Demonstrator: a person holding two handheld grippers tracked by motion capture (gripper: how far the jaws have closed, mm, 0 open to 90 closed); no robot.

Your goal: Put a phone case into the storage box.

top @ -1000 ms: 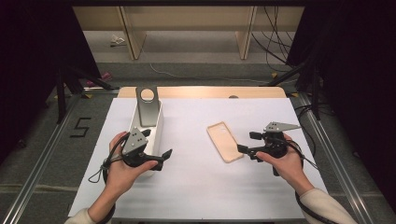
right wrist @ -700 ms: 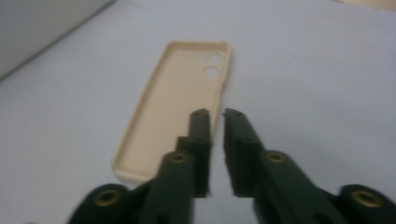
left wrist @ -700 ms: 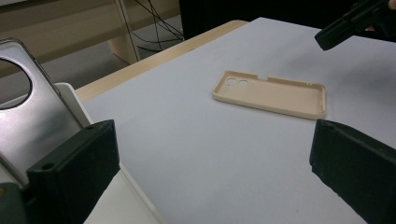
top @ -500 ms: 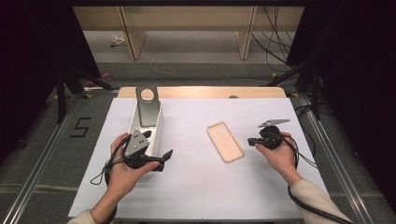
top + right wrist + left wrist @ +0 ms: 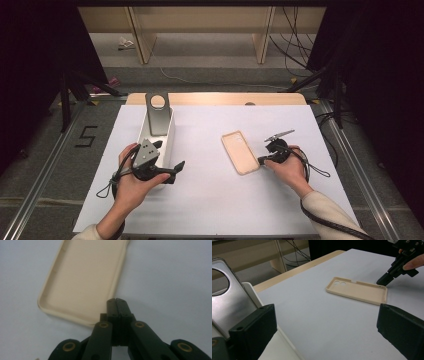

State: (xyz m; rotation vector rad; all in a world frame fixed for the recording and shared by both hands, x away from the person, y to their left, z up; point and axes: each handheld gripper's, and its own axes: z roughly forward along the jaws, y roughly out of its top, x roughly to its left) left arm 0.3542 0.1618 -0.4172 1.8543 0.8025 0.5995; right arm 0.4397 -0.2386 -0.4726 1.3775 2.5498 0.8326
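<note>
Tray (image 5: 169,134), white, at left of table (image 5: 210,200); grey stand (image 5: 158,112) upright in its far end. Left gripper (image 5: 172,172) beside tray's near end, jaws wide open, empty. Case (image 5: 241,151), beige, lies hollow side up right of centre. Right gripper (image 5: 262,160) has dropped toward case's near right corner since a second ago; jaws just closed, now shut on nothing, tips just beside the rim.
</note>
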